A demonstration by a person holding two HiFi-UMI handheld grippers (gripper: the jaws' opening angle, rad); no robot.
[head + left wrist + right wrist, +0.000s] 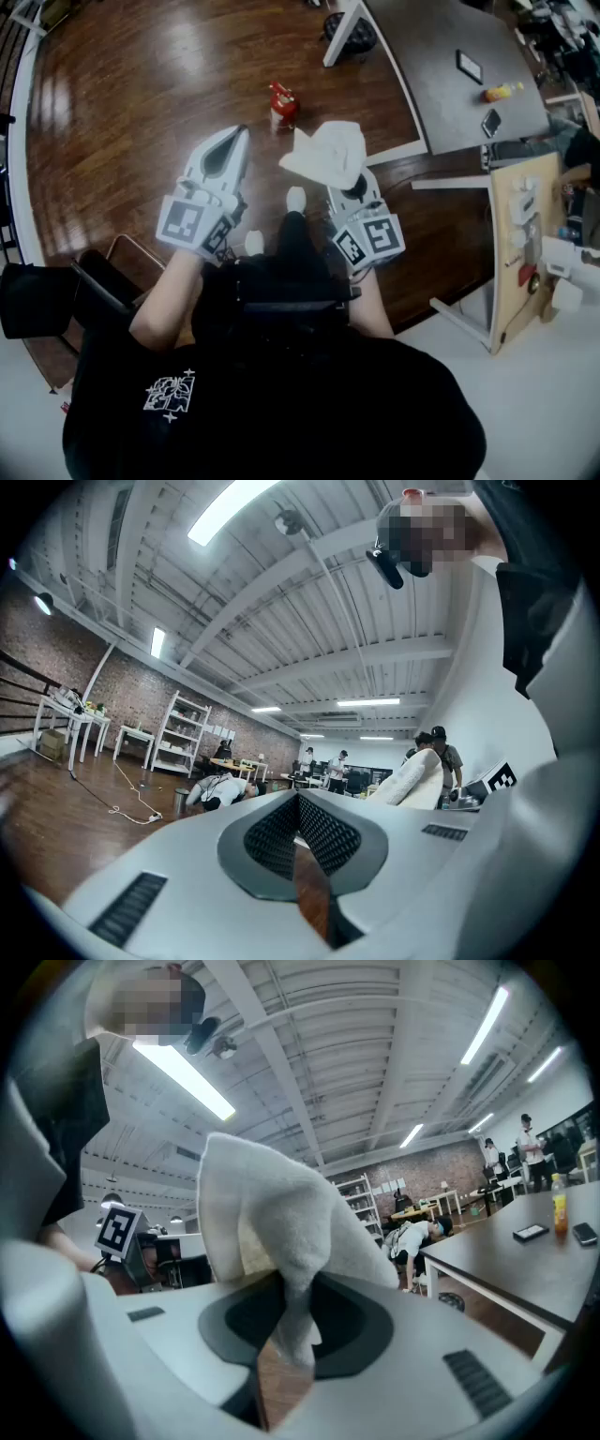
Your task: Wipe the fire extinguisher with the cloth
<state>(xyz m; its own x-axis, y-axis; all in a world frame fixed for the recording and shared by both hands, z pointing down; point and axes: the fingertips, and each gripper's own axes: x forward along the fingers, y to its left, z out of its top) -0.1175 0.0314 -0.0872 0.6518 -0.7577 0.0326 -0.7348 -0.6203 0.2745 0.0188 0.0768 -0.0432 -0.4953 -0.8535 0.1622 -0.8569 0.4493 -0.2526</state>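
Observation:
A small red fire extinguisher [282, 102] stands upright on the wooden floor, ahead of both grippers. My right gripper [349, 180] is shut on a white cloth [326, 152], which bunches up above its jaws; in the right gripper view the cloth [281, 1232] is pinched between the pads. My left gripper [232, 141] is shut with nothing between its jaws, to the left of the extinguisher and a little short of it. In the left gripper view the cloth [411, 778] shows at the right.
A grey table [441, 66] with white legs stands at the right, carrying a phone [490, 123], a dark card [469, 66] and an orange bottle [501, 92]. A black chair [84, 291] sits at my left. A wooden board [520, 244] leans at the far right.

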